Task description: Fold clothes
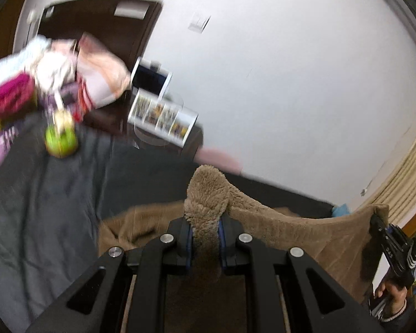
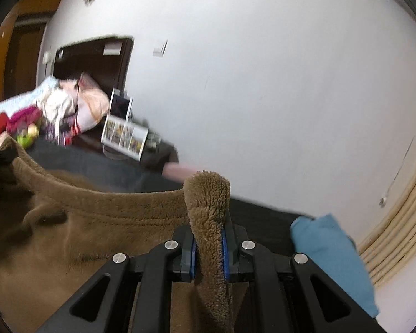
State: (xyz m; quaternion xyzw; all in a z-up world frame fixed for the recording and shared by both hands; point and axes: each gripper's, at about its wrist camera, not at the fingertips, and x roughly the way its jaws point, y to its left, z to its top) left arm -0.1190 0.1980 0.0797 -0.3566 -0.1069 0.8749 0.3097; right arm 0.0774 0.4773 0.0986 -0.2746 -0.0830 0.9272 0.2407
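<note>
A brown fleece garment (image 1: 277, 222) is lifted above the dark grey bed (image 1: 55, 194). My left gripper (image 1: 205, 227) is shut on one corner of it, a fuzzy fold sticking up between the blue pads. The cloth's top edge runs to the right, where my right gripper (image 1: 385, 230) pinches the other corner, a hand below it. In the right wrist view my right gripper (image 2: 209, 238) is shut on its fold of the brown fleece garment (image 2: 97, 222). The edge sags leftward to the left gripper (image 2: 0, 154) at the frame's side.
A heap of mixed clothes (image 1: 41, 77) and a green toy (image 1: 61, 138) lie at the bed's far end by a dark headboard (image 1: 102, 25). A photo frame (image 1: 163, 122) stands on a bedside table. A folded blue cloth (image 2: 332, 260) lies at right. Cream curtains (image 2: 396, 236) hang at right.
</note>
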